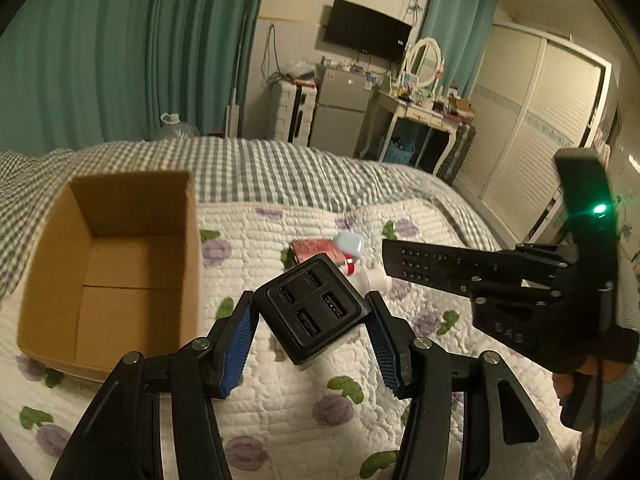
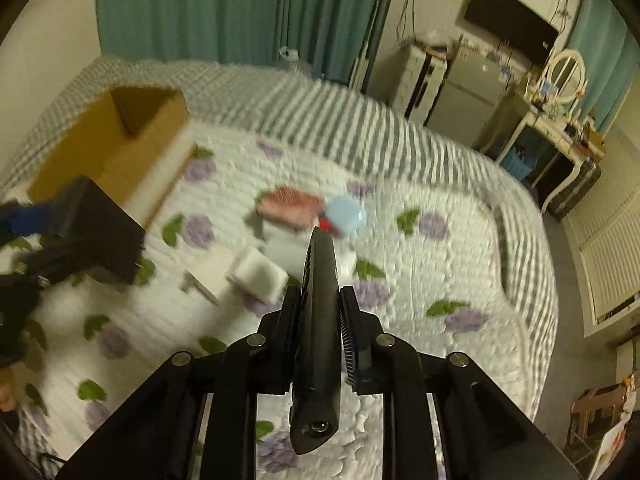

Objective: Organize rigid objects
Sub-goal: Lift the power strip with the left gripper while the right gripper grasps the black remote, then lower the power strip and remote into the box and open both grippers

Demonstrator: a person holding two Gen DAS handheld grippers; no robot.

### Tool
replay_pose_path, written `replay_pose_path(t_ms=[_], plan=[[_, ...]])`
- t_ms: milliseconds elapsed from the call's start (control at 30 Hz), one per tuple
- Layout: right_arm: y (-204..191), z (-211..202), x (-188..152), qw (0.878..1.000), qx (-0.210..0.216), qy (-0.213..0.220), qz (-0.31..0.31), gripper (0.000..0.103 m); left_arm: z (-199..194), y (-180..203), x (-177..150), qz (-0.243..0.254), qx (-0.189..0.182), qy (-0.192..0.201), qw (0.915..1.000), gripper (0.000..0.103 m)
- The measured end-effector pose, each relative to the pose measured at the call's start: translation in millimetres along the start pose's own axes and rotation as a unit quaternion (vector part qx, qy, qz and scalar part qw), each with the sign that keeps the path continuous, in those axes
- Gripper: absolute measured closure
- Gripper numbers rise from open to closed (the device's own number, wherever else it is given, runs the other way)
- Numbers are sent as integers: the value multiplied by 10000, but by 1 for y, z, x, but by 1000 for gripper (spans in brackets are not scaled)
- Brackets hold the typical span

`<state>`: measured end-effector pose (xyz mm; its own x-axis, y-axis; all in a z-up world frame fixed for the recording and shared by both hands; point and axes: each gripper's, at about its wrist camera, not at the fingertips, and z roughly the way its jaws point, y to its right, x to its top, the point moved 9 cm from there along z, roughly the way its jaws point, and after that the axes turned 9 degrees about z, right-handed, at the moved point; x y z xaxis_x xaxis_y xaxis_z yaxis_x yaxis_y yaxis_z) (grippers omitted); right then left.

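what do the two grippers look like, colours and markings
Both are black linkage frames with silver pivot bolts. The left gripper has ribbed blue pads on its jaws. The right gripper carries raised lettering on its body, a lit green light and a thin black cable.

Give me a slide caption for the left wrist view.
Left gripper holds a black USB charger beside an open cardboard box on a floral quilt.

Raised letters, seemingly "DAS", on right gripper (image 1: 390,256) body, port labels on charger (image 1: 314,312) illegible
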<state>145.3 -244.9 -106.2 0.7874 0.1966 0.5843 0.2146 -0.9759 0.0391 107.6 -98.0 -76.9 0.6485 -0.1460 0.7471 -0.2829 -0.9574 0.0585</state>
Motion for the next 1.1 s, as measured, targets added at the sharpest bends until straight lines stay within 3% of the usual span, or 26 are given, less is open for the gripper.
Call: replay_pose_path(t_ms=[267, 467, 767, 1100], plan=[[-66, -55, 53, 9964, 369, 729, -244, 84, -39, -45, 33, -8, 403, 487, 9980, 48], [-124, -63, 87, 9902, 731, 1120, -390, 84, -46, -97, 38, 110, 841, 485, 9952, 48], [-208, -14, 118, 9855, 1252, 1033, -497, 84, -24, -179, 13, -30, 1244, 90, 9922, 48], [-250, 56, 124, 9857, 1394, 818, -467, 84, 18, -209, -7, -66, 1188, -309, 9924, 48]])
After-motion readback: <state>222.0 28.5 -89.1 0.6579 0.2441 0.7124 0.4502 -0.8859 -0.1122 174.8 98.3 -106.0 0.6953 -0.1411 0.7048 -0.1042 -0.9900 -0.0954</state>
